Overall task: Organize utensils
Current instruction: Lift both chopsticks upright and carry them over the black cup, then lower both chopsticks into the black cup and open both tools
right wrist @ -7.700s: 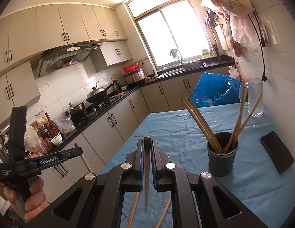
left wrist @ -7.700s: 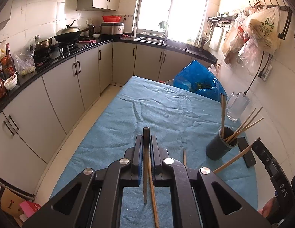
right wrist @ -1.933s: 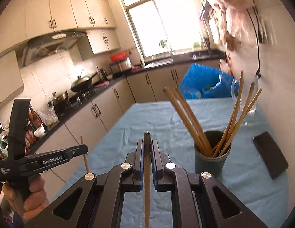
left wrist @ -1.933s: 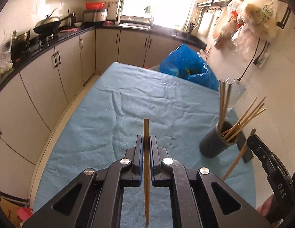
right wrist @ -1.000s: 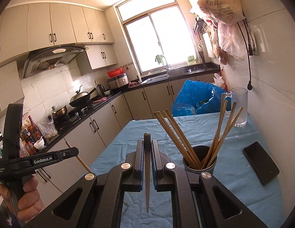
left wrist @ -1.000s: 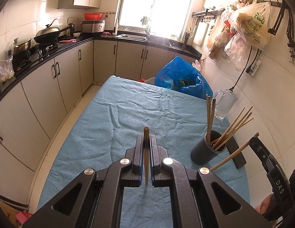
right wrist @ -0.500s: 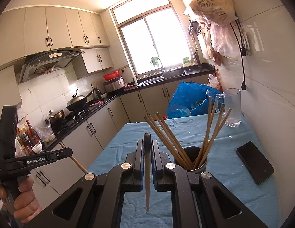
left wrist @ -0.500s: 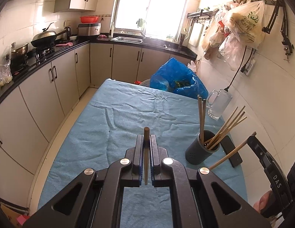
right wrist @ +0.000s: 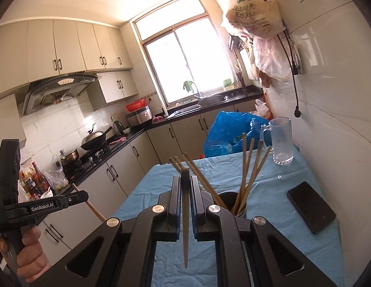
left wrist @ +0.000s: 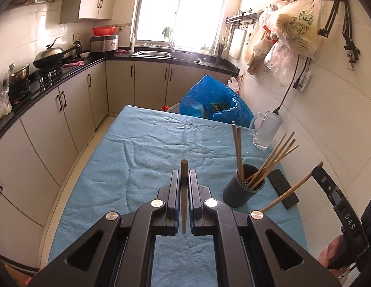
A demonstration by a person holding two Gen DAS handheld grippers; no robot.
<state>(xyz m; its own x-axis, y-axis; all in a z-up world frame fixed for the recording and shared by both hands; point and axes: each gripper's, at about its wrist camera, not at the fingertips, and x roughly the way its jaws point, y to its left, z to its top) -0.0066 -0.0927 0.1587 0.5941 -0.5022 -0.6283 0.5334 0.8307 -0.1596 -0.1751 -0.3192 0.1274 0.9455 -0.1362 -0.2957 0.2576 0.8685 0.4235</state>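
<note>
A dark round holder point(left wrist: 241, 192) with several wooden chopsticks stands on the blue cloth at the right; in the right wrist view the holder point(right wrist: 233, 197) sits just beyond the fingers. My left gripper point(left wrist: 184, 174) is shut on a single chopstick point(left wrist: 184, 205), held above the cloth left of the holder. My right gripper point(right wrist: 185, 181) is shut on a dark-tipped chopstick point(right wrist: 185, 227), held above and just before the holder. The right gripper's chopstick point(left wrist: 290, 189) shows in the left wrist view at the right.
A black phone point(right wrist: 311, 206) lies on the cloth right of the holder. A glass mug point(right wrist: 281, 143) stands at the far right corner, a blue bag point(right wrist: 231, 134) behind the table. Cabinets and stove run along the left. The wall is close on the right.
Both grippers have lifted their chopsticks off the cloth. The right gripper has moved closer to the holder, which now sits right beyond its fingers. The left gripper has drawn back slightly.
</note>
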